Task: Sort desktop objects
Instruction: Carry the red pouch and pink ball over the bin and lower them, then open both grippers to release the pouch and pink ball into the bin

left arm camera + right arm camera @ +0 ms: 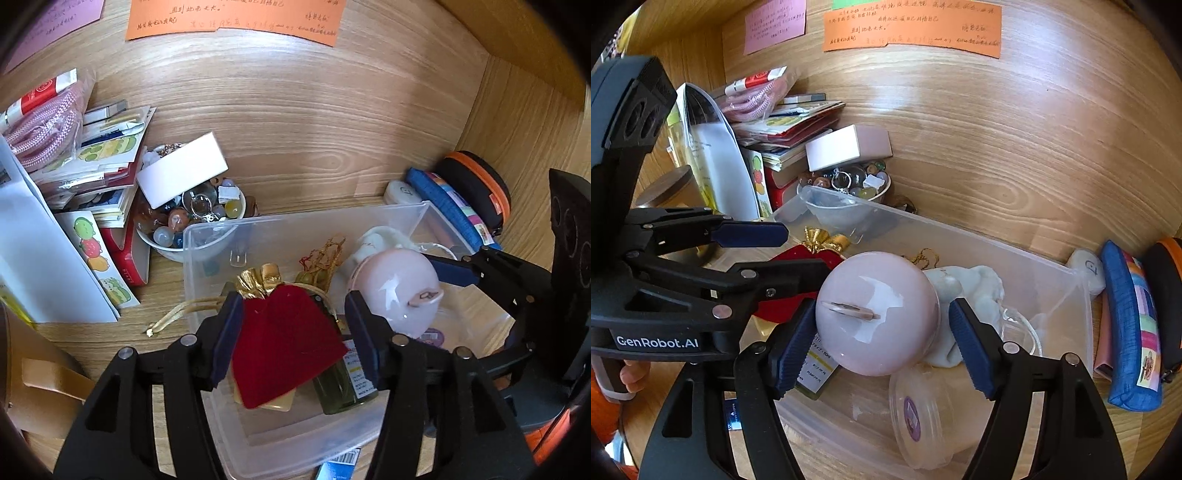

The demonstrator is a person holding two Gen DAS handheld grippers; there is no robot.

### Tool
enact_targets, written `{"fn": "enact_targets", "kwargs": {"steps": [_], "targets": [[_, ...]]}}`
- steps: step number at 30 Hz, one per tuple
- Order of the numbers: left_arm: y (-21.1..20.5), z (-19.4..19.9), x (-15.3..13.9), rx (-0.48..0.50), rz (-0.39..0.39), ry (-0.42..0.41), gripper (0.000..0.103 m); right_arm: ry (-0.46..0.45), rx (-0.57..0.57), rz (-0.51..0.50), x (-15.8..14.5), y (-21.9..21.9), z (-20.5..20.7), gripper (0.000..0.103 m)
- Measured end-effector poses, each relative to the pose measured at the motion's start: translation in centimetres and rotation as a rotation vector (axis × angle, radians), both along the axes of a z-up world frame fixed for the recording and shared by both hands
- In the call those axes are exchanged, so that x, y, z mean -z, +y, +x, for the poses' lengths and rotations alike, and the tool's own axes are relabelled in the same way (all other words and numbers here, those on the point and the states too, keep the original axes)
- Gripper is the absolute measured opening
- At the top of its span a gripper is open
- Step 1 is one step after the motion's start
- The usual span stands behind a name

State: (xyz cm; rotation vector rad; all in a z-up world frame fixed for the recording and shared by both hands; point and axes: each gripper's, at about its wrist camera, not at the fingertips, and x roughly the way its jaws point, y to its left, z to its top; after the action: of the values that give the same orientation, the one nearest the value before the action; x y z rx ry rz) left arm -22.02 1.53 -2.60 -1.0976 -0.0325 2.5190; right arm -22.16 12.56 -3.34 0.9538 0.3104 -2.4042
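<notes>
"GenRobot.AI" is printed in white on the left gripper [753, 254] body, seen from the right wrist cam. Orange note [912, 27] and pink note [775, 23] on the back wall carry handwriting, too small to read.

At left: stack of sticker sheets and booklets [99, 162], then a white bowl [192, 221] of beads w/ a white box [183, 173] on top. Clear plastic bin [207, 280] sits mid-desk; blue pouch [1132, 328] and black case w/ orange zip [476, 188] at right.

Left gripper [291, 332] jaws apart, red velvet bag [288, 343] lying loose between them, over a green bottle [343, 380] in the bin. Right gripper [882, 347] jaws apart around the pink ball [877, 312]; left pad looks just touching, right pad clear of it.
</notes>
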Motion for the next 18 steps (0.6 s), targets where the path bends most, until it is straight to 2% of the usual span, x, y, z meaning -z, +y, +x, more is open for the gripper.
{"fn": "enact_targets", "kwargs": {"steps": [6, 8, 13, 16, 18], "targets": [[-0.4, 0.6, -0.9, -0.019, 0.013, 0.029, 0.068, 0.017, 0.011, -0.008, -1.0, 0.2, 0.3, 0.072], [-0.6, 0.7, -1.2, -0.015, 0.031, 0.025, 0.069, 0.032, 0.008, 0.003, -1.5, 0.1, 0.7, 0.079], [-1.0, 1.1, -2.5, -0.014, 0.061, 0.025, 0.073, 0.079, 0.035, 0.025, -3.1, 0.2, 1.7, 0.081], [-1.1, 2.1, -3.2, -0.013, 0.058, 0.034, 0.074, 0.082, 0.038, 0.027, -3.8, 0.4, 2.5, 0.081], [-1.1, 2.9, -3.6, -0.016, 0.045, 0.043, 0.079, 0.085, 0.044, 0.035, -4.1, 0.5, 3.1, 0.081]]}}
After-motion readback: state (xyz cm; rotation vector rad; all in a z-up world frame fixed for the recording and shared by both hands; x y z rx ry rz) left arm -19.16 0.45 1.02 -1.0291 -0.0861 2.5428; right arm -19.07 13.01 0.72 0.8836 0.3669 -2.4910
